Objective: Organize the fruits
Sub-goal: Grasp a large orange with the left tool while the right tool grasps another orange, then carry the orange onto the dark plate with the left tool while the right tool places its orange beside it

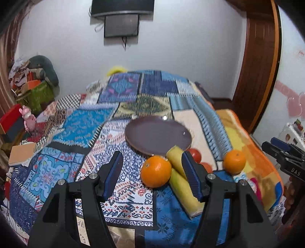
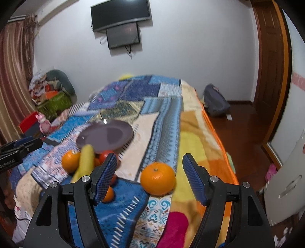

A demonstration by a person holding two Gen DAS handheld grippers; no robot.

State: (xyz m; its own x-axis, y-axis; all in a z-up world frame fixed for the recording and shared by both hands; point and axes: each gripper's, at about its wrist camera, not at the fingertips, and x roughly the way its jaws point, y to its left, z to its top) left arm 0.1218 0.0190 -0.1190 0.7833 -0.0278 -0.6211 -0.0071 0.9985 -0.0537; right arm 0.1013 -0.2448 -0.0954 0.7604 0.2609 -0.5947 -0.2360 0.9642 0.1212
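A: Left claw (image 1: pixel 152 167) status?

B: I've got it spread wide, gripping nothing. One orange (image 1: pixel 156 171) sits between its fingers on the bed (image 1: pixel 85 126), touching the banana (image 1: pixel 181 179). The banana runs under my right-hand finger (image 1: pixel 192 176) and its far tip meets the plate (image 1: pixel 158 135).

A: Plate location?

B: Dark purple plate, flat on the patchwork blanket (image 1: pixel 122 85) around mid-bed, nothing on it. Tomatoes (image 1: pixel 195 155) are tucked just beside its near rim, behind the banana. Count unclear, partly hidden.

A: Right claw (image 2: pixel 149 179)?

B: Also released, fingers well apart, nothing held. Second orange (image 2: pixel 158 178) lies between them on the bed, near the right edge where the orange-yellow fleece (image 2: pixel 196 145) shows. It's apart from the other fruit.

A: Same items in the right view?

B: Yes. Plate (image 2: pixel 106 137), banana (image 2: pixel 84 162), first orange (image 2: pixel 70 161), a tomato (image 2: pixel 104 155) all clustered to the left. One more small orange fruit (image 2: pixel 108 194) peeks from behind my left-hand finger (image 2: pixel 105 178), can't tell which kind. Frame is blurry.

A: Each claw seen from the other?

B: Right claw (image 1: pixel 282 152) shows at the right edge of the left view, left claw (image 2: pixel 21 146) at the left edge of the right view.

A: Background?

B: TV (image 2: pixel 120 14) on the far wall, pink toy (image 2: pixel 43 122) off the left edge of the bed, backpack (image 2: pixel 215 103) on the floor.
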